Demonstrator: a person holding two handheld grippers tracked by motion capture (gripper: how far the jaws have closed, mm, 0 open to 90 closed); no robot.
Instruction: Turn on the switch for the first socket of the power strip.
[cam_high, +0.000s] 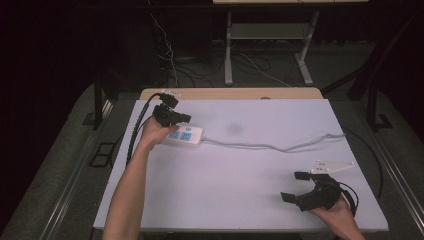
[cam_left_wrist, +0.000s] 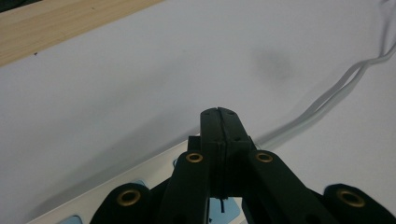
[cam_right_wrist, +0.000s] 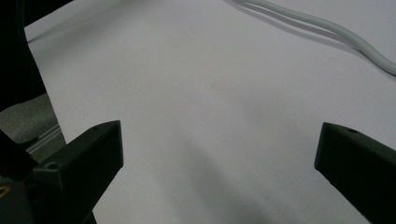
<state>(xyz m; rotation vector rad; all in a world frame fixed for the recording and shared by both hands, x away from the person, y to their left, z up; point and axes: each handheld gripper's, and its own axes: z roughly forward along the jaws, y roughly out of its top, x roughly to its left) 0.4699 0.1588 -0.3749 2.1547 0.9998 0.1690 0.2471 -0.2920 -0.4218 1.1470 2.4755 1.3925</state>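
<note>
A white power strip (cam_high: 185, 136) with blue sockets lies on the white table (cam_high: 240, 200) at the left. Its grey cord (cam_high: 280, 146) snakes right toward the table's edge. My left gripper (cam_high: 186, 119) hovers just over the strip's left end, jaws pressed together with nothing between them. In the left gripper view the shut gripper (cam_left_wrist: 218, 111) hangs above the power strip (cam_left_wrist: 140, 175), with the cord (cam_left_wrist: 327, 102) running off to the right. My right gripper (cam_high: 294, 187) rests near the front right corner, jaws wide apart and empty. The right gripper view has the gripper (cam_right_wrist: 219, 154) over bare table.
A wooden strip (cam_high: 230, 93) borders the table's far edge. Beyond it stand a metal frame's legs (cam_high: 228, 55) and loose cables on a dark floor. A faint grey smudge (cam_high: 234, 128) marks the tabletop. The cord (cam_right_wrist: 327, 25) crosses the top of the right gripper view.
</note>
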